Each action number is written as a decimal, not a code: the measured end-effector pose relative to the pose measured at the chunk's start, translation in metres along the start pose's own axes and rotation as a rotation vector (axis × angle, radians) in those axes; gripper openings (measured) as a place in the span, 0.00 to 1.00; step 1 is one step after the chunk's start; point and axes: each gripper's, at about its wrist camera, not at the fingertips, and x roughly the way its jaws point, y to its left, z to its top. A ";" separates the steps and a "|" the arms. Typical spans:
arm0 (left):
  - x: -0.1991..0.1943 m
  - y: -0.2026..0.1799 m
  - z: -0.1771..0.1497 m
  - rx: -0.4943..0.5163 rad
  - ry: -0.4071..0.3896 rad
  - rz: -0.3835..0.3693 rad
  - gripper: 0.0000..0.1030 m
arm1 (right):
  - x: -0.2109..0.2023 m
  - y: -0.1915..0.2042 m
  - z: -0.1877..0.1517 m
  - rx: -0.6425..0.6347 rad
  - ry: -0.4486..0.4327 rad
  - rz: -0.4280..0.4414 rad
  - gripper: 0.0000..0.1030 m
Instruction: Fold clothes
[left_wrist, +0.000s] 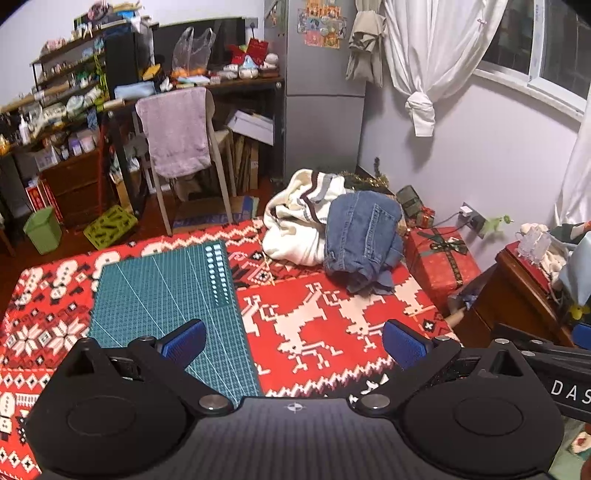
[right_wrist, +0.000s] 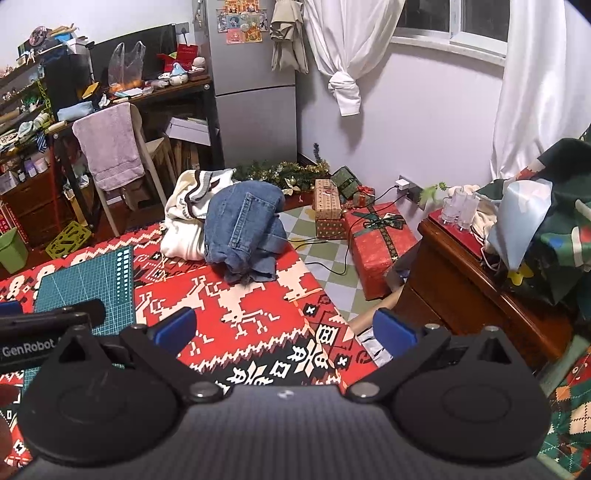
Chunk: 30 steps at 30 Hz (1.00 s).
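Note:
A crumpled pair of blue jeans (left_wrist: 364, 240) (right_wrist: 243, 229) lies on a heap of cream knitwear with dark stripes (left_wrist: 299, 218) (right_wrist: 188, 218) at the far right corner of the table, which is covered by a red patterned cloth (left_wrist: 314, 314) (right_wrist: 229, 306). My left gripper (left_wrist: 293, 341) hovers open over the near part of the cloth, well short of the clothes, with nothing between its blue pads. My right gripper (right_wrist: 284, 328) is open too, empty, above the table's near right edge. Each view shows part of the other gripper at its side.
A green cutting mat (left_wrist: 166, 291) (right_wrist: 88, 280) lies on the left of the cloth. Beyond stand a chair with a pink towel (left_wrist: 177, 133), a cluttered desk and a fridge (left_wrist: 317, 74). Wrapped gift boxes (right_wrist: 380, 240) and a wooden cabinet (right_wrist: 472, 288) sit right of the table.

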 end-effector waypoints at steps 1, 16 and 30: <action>0.001 -0.001 -0.001 0.009 -0.003 0.003 1.00 | 0.001 0.000 -0.002 0.001 0.001 -0.003 1.00; 0.022 -0.015 -0.024 0.032 -0.144 0.069 1.00 | 0.040 -0.025 -0.021 0.039 0.035 -0.048 1.00; 0.054 -0.024 -0.037 0.012 -0.132 0.007 0.99 | 0.067 -0.043 -0.045 0.022 -0.031 -0.128 1.00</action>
